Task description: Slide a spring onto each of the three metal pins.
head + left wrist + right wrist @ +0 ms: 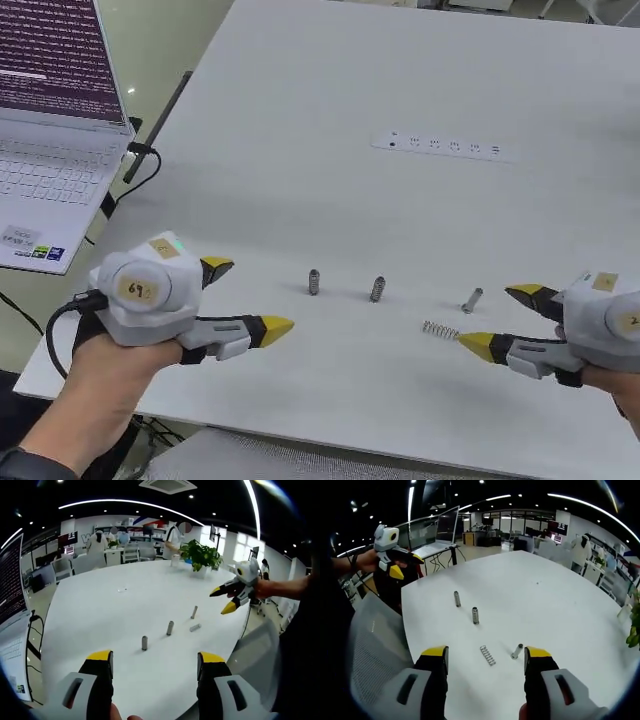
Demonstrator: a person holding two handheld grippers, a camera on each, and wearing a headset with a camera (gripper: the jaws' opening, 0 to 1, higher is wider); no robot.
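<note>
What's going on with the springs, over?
Left gripper open, right gripper open, both empty. Two pins carry springs; third pin bare, loose spring lying beside it. Nothing blocking.

The round yellowish paper sticker [140,290] on my left gripper [254,296] seems to read "69"; text on the white laptop [50,170], far left, is illegible.

Left gripper [248,296], lower left: pale grey housing, dark jaws tipped yellow, round disc [140,290] hand-marked "69" (trailing stroke illegible), tan sticker [163,248] on top. Black cable [55,330] at its rear. Right gripper [495,317], lower right: same build. Dark cuff [20,462], bottom-left corner.
</note>
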